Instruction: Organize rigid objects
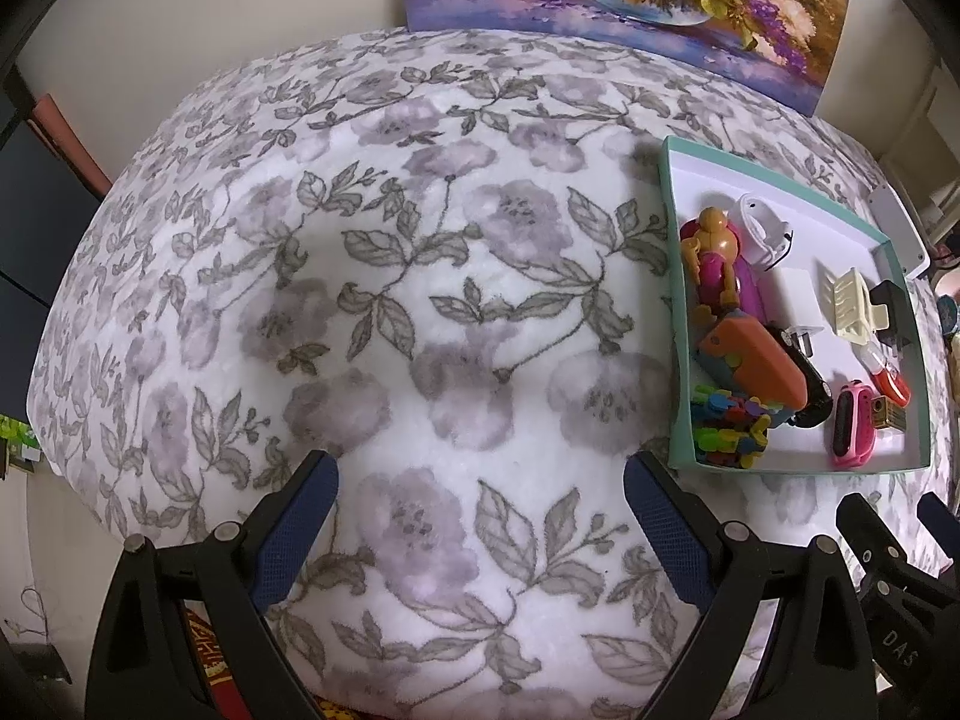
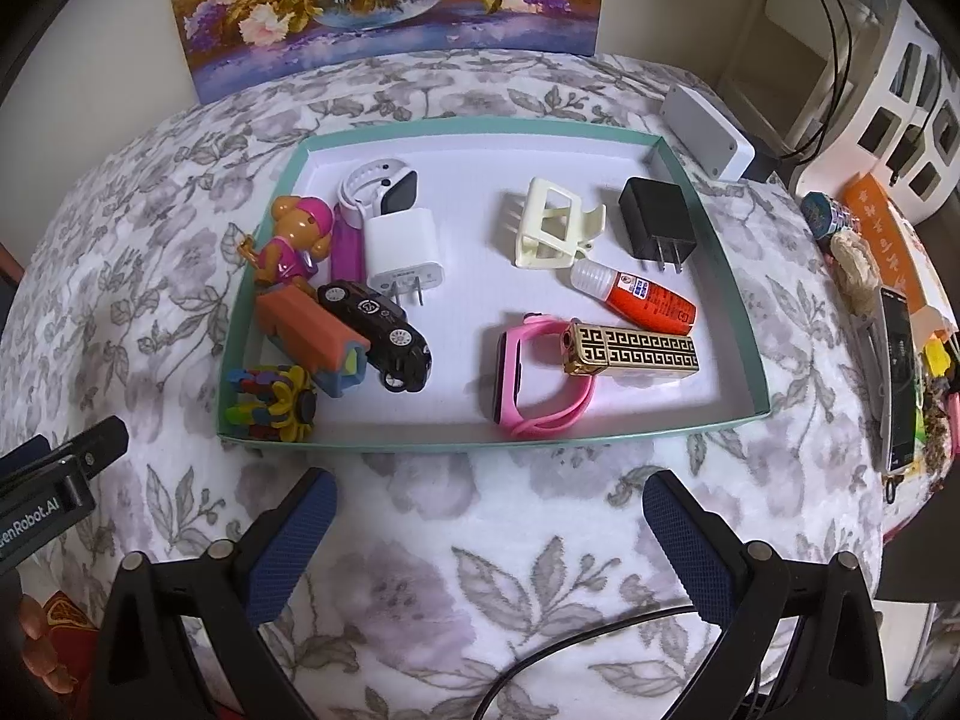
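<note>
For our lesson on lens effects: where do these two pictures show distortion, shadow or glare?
Left wrist view: the floral fleece blanket bulges like a dome, corners go black, and the shallow teal cardboard tray casts a soft shadow leftward. Right wrist view: the tray's rim bows outward; the black toy car shows small highlights.

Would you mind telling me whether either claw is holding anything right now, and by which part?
Nothing is held. The left claw and the right claw are both open over the floral blanket, short of the teal tray.
</note>
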